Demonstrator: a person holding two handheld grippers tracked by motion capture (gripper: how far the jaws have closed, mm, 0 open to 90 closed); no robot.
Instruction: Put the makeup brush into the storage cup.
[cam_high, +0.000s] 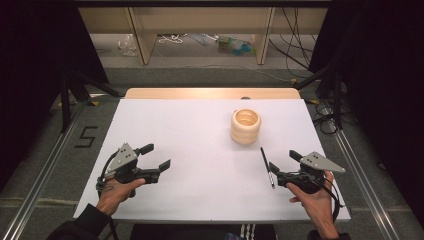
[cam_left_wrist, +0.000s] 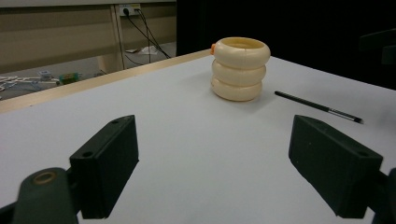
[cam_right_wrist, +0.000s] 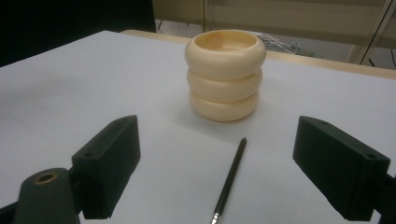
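A cream ringed cup (cam_high: 245, 126) shaped like three stacked rings stands upright on the white table (cam_high: 200, 150), right of centre. A thin black pen (cam_high: 267, 167) lies on the table just in front of the cup. My left gripper (cam_high: 157, 157) is held open at the table's front left, far from both. My right gripper (cam_high: 284, 161) is open at the front right, its jaws just right of the pen. The left gripper view has the cup (cam_left_wrist: 240, 68) and pen (cam_left_wrist: 317, 107) beyond the open jaws. The right gripper view has the cup (cam_right_wrist: 225, 73) ahead and the pen (cam_right_wrist: 229, 182) between the jaws.
The white sheet covers a wooden tabletop whose bare strip (cam_high: 210, 93) shows at the far edge. Black stands (cam_high: 70, 90) and cables (cam_high: 327, 117) flank the table. Beyond it are wooden shelf legs (cam_high: 142, 37) and clutter on the floor.
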